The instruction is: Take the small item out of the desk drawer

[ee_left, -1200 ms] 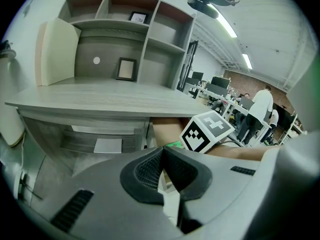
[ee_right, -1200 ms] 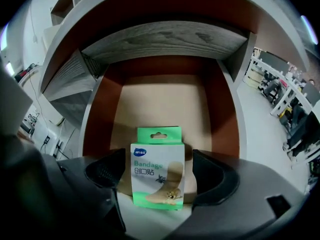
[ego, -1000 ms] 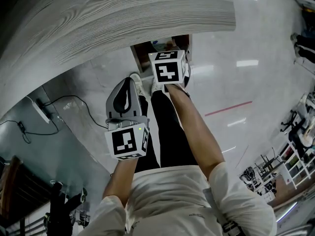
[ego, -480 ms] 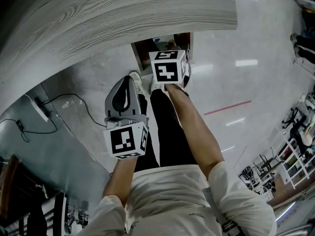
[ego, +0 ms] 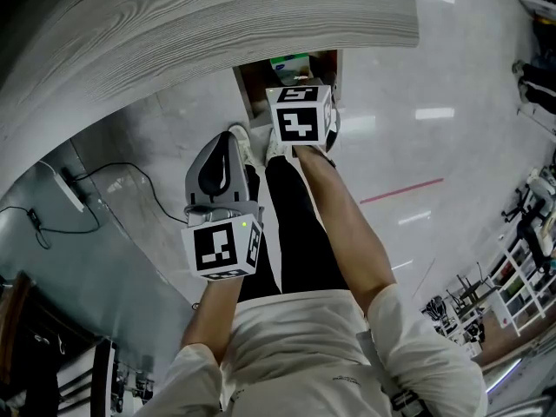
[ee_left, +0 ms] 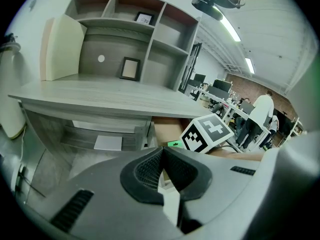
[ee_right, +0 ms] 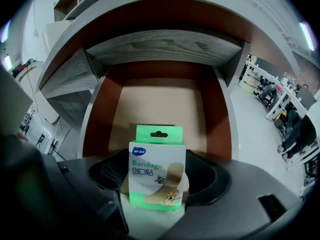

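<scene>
A green and white bandage box (ee_right: 156, 171) stands upright between the pads of my right gripper (ee_right: 157, 184). Those jaws have just been closing and are shut on it. Behind the box lies the open desk drawer (ee_right: 100, 119), its brown floor bare. In the head view the box (ego: 291, 62) peeks out above the right gripper's marker cube (ego: 301, 115), over the drawer (ego: 252, 94) under the grey desk top (ego: 174, 33). My left gripper (ee_left: 161, 169) hangs lower and nearer to me, its pads shut together on nothing; in the head view it (ego: 228, 146) points toward the desk.
A power strip with a black cable (ego: 74, 198) lies on the glossy floor to the left. The person's legs and shoes (ego: 248, 150) stand below the drawer. Shelving (ee_left: 125, 34) with a picture frame (ee_left: 130, 68) sits on the desk. Chairs and racks stand at the far right.
The green box now shows above the right gripper's cube in the head view, where it was mostly hidden before. The left gripper has stayed put.
</scene>
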